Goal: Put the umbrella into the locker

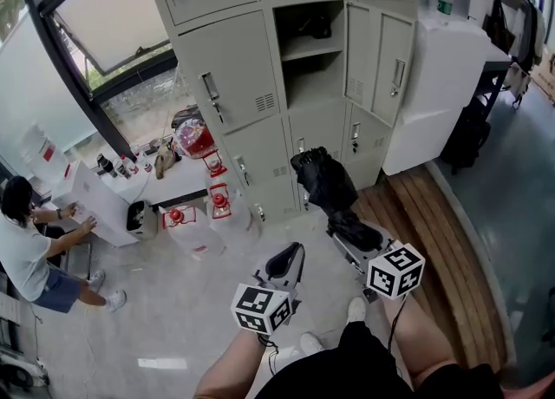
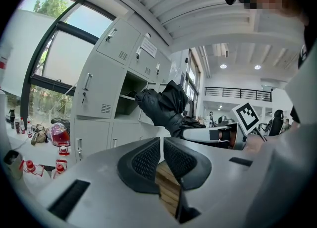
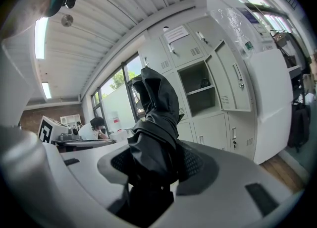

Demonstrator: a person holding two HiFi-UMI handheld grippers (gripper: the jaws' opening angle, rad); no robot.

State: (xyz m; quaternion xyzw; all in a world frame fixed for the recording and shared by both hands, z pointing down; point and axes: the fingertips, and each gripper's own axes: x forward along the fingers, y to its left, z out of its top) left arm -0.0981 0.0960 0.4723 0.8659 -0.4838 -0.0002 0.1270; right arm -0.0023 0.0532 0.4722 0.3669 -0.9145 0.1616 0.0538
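Clearly, the pads (image 3: pixel 197 163) of the right gripper (image 3: pixel 151 167) press on the folded black umbrella (image 3: pixel 157 115), so they stand rather wide apart, and the bundle rises past them towards the lockers. The left gripper (image 2: pixel 162 156) has its jaws almost together, with nothing between them. The step in hand seems to be the carrying. Next, the umbrella must reach the open compartment (image 1: pixel 310 72) of the locker (image 1: pixel 238 76) and be pushed inside.
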